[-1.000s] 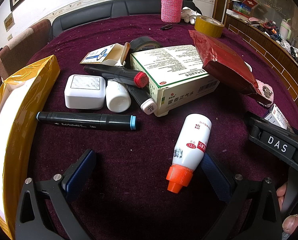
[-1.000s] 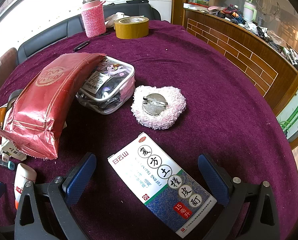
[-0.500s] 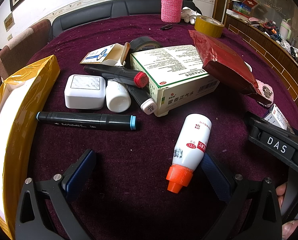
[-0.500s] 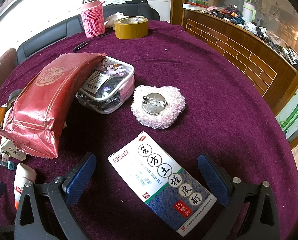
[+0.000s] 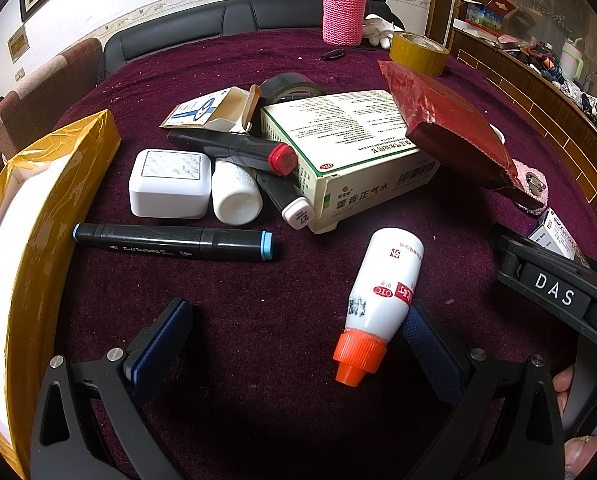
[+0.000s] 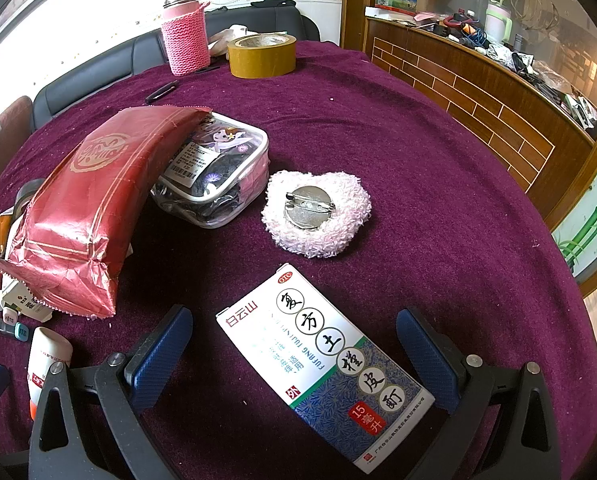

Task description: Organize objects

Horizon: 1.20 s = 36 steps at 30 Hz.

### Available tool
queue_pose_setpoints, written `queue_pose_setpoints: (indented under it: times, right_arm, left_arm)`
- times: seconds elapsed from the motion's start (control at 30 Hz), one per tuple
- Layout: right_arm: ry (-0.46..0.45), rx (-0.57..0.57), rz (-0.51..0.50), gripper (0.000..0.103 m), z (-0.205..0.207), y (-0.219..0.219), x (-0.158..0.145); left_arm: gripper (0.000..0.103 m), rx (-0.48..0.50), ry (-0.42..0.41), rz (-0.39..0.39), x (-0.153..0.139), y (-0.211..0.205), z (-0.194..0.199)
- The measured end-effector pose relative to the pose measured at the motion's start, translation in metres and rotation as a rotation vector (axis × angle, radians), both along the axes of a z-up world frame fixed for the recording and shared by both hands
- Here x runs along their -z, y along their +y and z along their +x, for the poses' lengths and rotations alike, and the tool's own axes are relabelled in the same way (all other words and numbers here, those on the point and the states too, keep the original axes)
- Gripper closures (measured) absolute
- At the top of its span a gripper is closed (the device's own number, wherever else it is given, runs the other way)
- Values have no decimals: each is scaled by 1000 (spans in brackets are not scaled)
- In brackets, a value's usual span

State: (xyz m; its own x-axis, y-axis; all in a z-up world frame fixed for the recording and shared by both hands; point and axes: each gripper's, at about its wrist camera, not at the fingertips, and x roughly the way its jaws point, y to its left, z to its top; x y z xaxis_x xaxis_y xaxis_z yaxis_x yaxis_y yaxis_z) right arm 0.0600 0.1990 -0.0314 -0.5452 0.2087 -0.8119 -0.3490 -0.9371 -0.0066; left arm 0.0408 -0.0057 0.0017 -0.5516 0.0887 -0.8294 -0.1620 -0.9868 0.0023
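My left gripper (image 5: pixel 294 344) is open and empty, low over the purple cloth. A white bottle with an orange cap (image 5: pixel 378 300) lies just inside its right finger. Ahead lie a black marker with blue ends (image 5: pixel 170 240), a white square case (image 5: pixel 170 188), a small white bottle (image 5: pixel 234 196), a red-capped marker (image 5: pixel 238 150) and a green-and-white medicine box (image 5: pixel 346 152). My right gripper (image 6: pixel 294 344) is open, with a blue-and-white medicine box (image 6: pixel 326 364) lying flat between its fingers. A red foil bag (image 6: pixel 86 208) leans to the left.
A yellow open box (image 5: pixel 38 240) stands at the left edge. A clear pouch (image 6: pixel 214 176), a fluffy pink brooch (image 6: pixel 318 212), a tape roll (image 6: pixel 262 54) and a pink-sleeved flask (image 6: pixel 184 36) lie farther back. A wooden counter (image 6: pixel 498 92) runs at the right.
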Motion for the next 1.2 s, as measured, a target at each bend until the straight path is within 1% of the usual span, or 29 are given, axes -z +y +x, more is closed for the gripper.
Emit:
queue_pose_setpoints:
  times: [1.2]
  right_arm:
    - [2, 1, -1, 0, -1, 0, 0]
  left_arm:
    - [0, 8, 0, 0, 0, 0, 0]
